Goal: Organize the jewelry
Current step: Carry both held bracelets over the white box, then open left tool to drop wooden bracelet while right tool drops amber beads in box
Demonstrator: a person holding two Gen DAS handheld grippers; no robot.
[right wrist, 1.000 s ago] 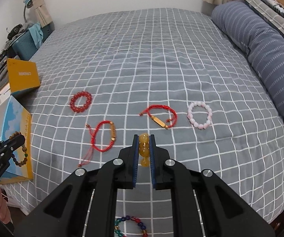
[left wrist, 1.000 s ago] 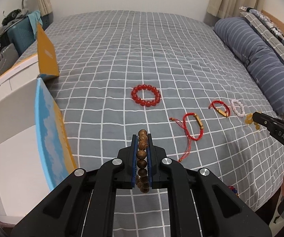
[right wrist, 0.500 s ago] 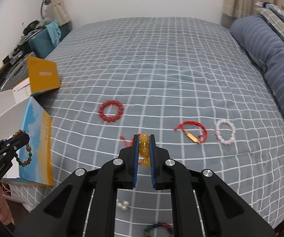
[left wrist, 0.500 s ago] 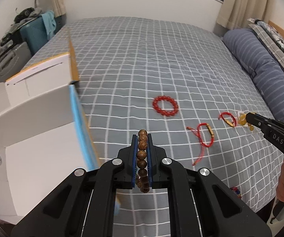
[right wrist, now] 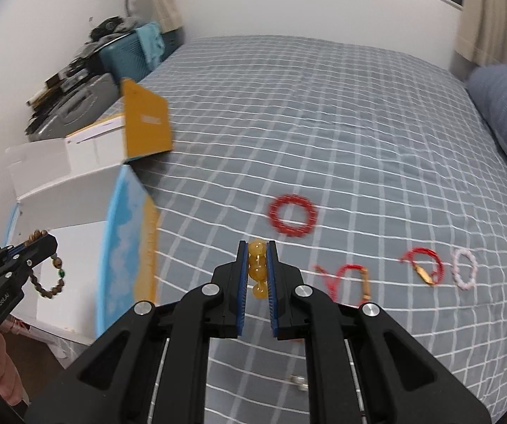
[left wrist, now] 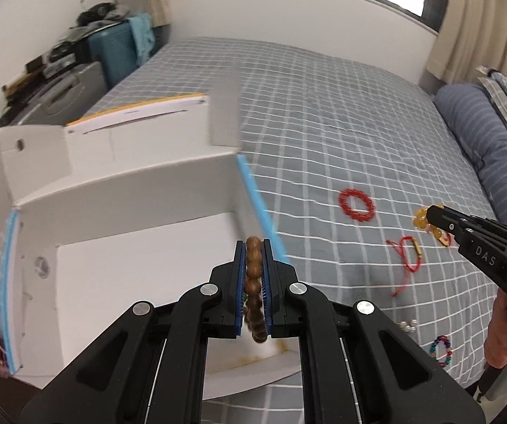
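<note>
My left gripper (left wrist: 253,247) is shut on a brown wooden bead bracelet (left wrist: 253,282) and holds it over the open white box (left wrist: 123,268) with blue edges at the bed's left side. From the right wrist view the bracelet (right wrist: 50,279) hangs below that gripper (right wrist: 47,238). My right gripper (right wrist: 256,247) is shut on a yellow amber bead bracelet (right wrist: 257,272) above the bed; it also shows in the left wrist view (left wrist: 430,213). On the grey checked bedspread lie a red bead bracelet (right wrist: 292,215), two red cord bracelets (right wrist: 347,282) (right wrist: 424,265) and a pink bead bracelet (right wrist: 465,269).
A second white box with an orange lid (right wrist: 145,125) stands behind the first. A multicoloured bead bracelet (left wrist: 440,348) and small pearl pieces (left wrist: 407,325) lie near the bed's front edge. A blue striped pillow (left wrist: 483,141) lies at the right. Clutter and a suitcase (right wrist: 77,102) stand left.
My left gripper has swung left with the wooden bracelet, from over the bedspread to over the open white box. My right gripper has also shifted left, holding the amber bracelet.
</note>
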